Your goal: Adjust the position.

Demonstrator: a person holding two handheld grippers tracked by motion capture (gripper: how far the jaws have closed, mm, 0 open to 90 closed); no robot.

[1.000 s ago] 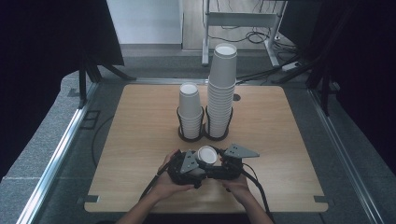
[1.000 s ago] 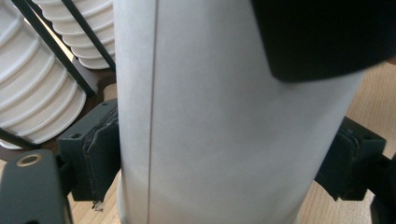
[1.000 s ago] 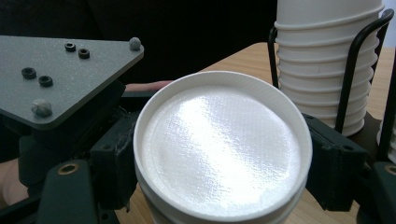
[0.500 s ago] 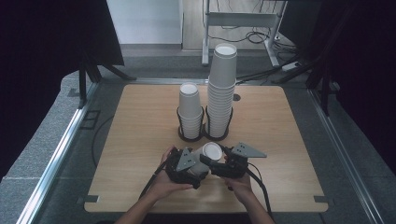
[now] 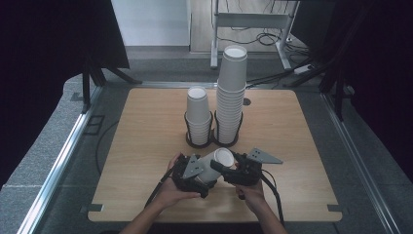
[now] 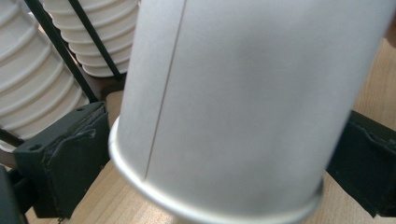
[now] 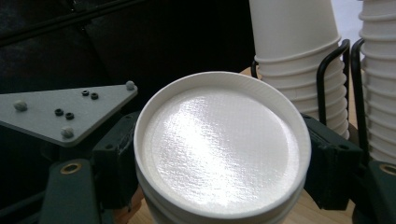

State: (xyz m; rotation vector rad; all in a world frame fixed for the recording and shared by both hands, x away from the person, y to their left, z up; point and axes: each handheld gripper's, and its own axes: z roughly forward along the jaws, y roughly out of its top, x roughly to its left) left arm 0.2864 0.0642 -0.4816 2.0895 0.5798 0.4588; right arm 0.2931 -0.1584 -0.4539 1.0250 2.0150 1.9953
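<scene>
My table (image 5: 146, 146) carries two black wire holders side by side near its middle. The right holder (image 5: 227, 141) keeps the tall stack of white paper cups (image 5: 231, 92), nested one in another and rising well above everything else. The left holder (image 5: 197, 141) keeps the short stack (image 5: 198, 114), also nested, with its top cup empty.

Just in front of the holders I hold a single cup (image 5: 214, 165) between my two hands, tipped on its side above the table. Its bottom end faces my right gripper's camera as a white disc (image 7: 219, 144).

My right gripper (image 5: 229, 171) is clenched on this cup, one black pad pressed on each side near the bottom end. My left gripper (image 5: 197, 173) has just been opening; the cup's side (image 6: 243, 107) lies between its jaws, and the left pad (image 6: 70, 158) stands just clear of the rim, so that gripper has released.
</scene>
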